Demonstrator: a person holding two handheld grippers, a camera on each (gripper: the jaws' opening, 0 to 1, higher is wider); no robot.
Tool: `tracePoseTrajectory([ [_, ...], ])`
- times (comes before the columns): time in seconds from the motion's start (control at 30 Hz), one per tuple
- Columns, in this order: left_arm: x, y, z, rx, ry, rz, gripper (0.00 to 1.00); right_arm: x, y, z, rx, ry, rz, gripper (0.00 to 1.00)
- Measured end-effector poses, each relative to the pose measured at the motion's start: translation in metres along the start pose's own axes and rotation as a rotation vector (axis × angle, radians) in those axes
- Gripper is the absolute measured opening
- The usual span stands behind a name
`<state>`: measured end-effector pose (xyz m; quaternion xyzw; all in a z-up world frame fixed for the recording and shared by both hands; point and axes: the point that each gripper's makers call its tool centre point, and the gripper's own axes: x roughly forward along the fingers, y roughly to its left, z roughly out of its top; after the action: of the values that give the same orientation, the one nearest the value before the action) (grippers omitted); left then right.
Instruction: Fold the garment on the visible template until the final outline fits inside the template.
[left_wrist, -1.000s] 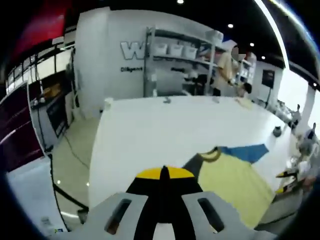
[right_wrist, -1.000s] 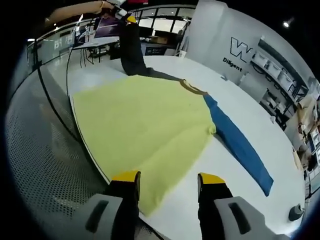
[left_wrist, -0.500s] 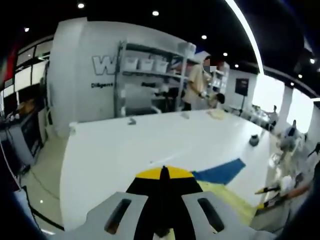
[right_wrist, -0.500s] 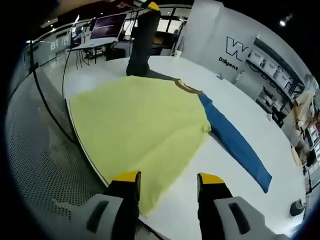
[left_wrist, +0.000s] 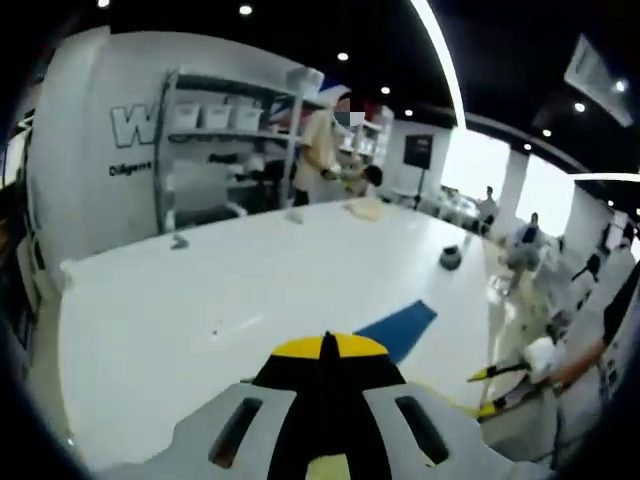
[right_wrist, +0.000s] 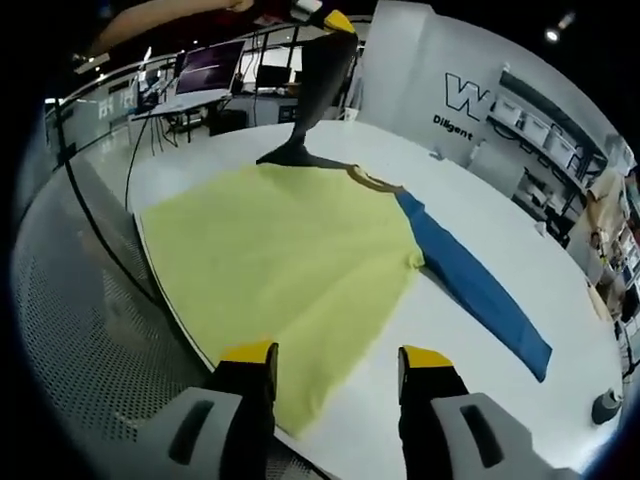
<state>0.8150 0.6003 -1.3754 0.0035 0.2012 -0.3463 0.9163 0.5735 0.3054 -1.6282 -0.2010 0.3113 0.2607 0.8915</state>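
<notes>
A yellow shirt (right_wrist: 290, 260) lies flat on the white table (right_wrist: 560, 260), its hem at the near edge. Its blue sleeve (right_wrist: 475, 290) stretches out to the right, and the same blue sleeve (left_wrist: 395, 328) shows beyond my left jaws. The dark grey sleeve (right_wrist: 315, 90) is pulled up off the table, with my left gripper (right_wrist: 335, 20) shut on its end. In the left gripper view that left gripper (left_wrist: 330, 345) has its yellow tips pressed together. My right gripper (right_wrist: 337, 358) stands open just above the hem, holding nothing. The right gripper (left_wrist: 485, 392) sits at the table's edge.
A small dark round object (left_wrist: 450, 258) rests on the far part of the table. A person (left_wrist: 320, 150) stands by shelves behind it. Perforated flooring (right_wrist: 80, 330) drops away past the table's near edge. Desks with a monitor (right_wrist: 210, 70) stand beyond.
My left gripper has lifted the dark sleeve higher and carried it rightwards over the table. The right gripper has stayed open at the hem.
</notes>
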Motion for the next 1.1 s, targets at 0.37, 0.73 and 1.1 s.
tracePoseTrajectory([
  [0.37, 0.077, -0.096, -0.025, 0.048, 0.119, -0.276, 0.00, 0.001, 0.004, -0.007, 0.010, 0.036, 0.019, 0.42],
  [0.73, 0.143, -0.123, -0.085, 0.015, 0.255, -0.318, 0.00, 0.001, 0.010, -0.010, 0.015, 0.059, 0.053, 0.41],
  [1.1, 0.154, -0.156, -0.106, 0.062, 0.211, -0.440, 0.10, 0.007, 0.015, -0.020, 0.020, 0.092, 0.089, 0.39],
])
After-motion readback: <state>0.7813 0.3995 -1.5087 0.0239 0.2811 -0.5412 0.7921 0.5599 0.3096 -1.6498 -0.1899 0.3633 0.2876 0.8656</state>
